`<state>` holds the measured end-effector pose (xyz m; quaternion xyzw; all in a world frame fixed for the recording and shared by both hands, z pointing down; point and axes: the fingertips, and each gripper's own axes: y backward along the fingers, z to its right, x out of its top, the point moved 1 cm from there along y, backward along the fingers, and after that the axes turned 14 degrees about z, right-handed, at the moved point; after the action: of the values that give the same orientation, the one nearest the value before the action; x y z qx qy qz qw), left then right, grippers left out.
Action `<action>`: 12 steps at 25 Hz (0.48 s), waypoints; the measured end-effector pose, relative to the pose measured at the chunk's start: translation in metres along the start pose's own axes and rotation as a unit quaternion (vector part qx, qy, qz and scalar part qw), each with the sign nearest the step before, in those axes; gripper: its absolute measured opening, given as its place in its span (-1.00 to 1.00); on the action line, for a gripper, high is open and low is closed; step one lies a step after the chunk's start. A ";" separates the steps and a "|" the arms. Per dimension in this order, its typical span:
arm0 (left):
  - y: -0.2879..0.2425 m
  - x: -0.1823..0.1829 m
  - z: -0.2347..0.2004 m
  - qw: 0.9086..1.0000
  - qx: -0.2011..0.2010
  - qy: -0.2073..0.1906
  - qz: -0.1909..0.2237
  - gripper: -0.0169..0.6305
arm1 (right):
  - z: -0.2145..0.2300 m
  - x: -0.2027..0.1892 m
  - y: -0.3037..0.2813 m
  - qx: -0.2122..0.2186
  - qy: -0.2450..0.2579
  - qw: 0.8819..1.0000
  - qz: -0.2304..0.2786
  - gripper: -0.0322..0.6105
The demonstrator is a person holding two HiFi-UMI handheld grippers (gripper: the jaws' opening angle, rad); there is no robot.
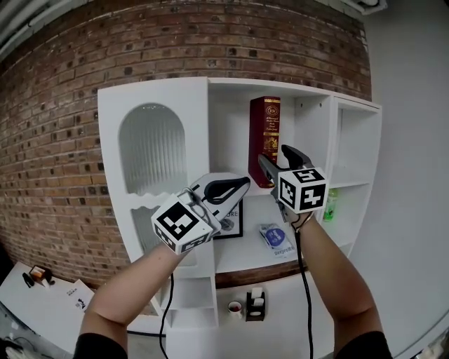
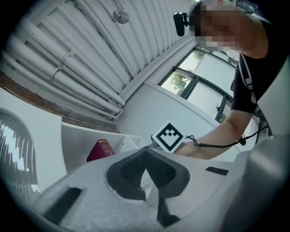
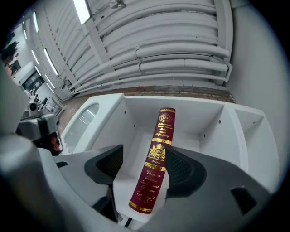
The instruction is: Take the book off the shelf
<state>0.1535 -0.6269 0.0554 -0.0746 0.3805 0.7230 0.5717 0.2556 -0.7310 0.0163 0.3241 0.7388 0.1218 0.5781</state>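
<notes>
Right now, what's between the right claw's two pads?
The red book, spine showing in the right gripper view; the open right claw isn't squeezing it.

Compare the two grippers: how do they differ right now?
The left gripper has its jaws together, empty; the right gripper has them apart, the red book between, ungripped. The left gripper is lower, near the arched door; the right is raised to the book. Both face the white shelf.

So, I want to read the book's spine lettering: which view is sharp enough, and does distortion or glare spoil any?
Right gripper view: the book is sharp and evenly lit, gold print distinct, a ceiling light glaring top left. Head view: book small, shelf edges bowed by the lens. Left gripper view: book tiny, windows bright, corners dark.
</notes>
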 end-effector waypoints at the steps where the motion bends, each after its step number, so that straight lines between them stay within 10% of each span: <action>1: 0.001 0.001 0.000 1.000 -0.003 -0.003 0.000 -0.92 | 0.006 -0.005 -0.006 -0.008 -0.009 1.000 -0.011 -0.04; 12: 0.007 0.013 -0.008 1.000 -0.010 -0.013 0.015 -0.92 | 0.034 -0.035 -0.047 -0.042 -0.051 0.995 -0.077 -0.01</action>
<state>0.1402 -0.6222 0.0459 -0.0653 0.3665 0.7361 0.5653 0.2757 -0.7948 0.0075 0.2479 0.7251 0.0910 0.6360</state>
